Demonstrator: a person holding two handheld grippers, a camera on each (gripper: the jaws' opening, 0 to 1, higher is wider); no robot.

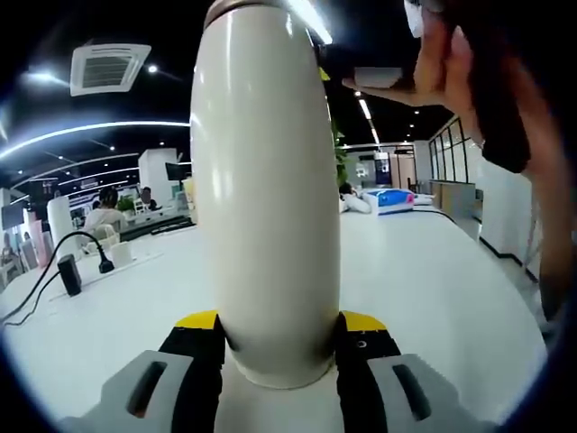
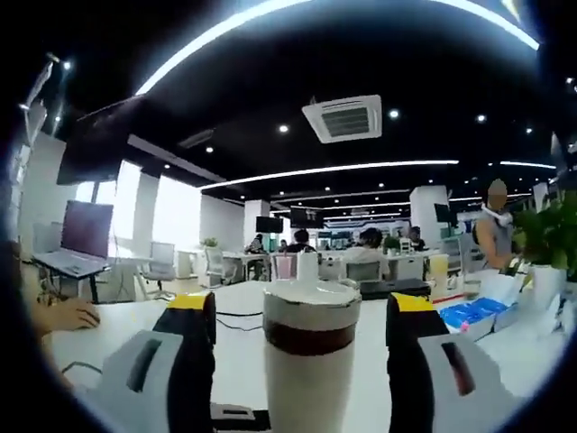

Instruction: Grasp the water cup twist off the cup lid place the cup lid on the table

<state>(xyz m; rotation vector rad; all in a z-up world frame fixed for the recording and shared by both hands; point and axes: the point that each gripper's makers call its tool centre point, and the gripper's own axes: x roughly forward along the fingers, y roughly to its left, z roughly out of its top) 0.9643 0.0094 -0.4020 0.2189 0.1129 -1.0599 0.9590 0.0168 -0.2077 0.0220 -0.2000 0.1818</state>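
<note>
A: Where's the light coming from?
B: Overhead. Long ceiling strips and small round spots, all bent into arcs by the fisheye. One strip blows out white in the left gripper view.
A: Glare?
B: A soft vertical sheen down the cream cup, and the white surface is bright, nearly washed out.
A: Sharpness?
B: The distant office is soft. The hand near the edge is blurred. The windows in the right gripper view are overexposed.
</note>
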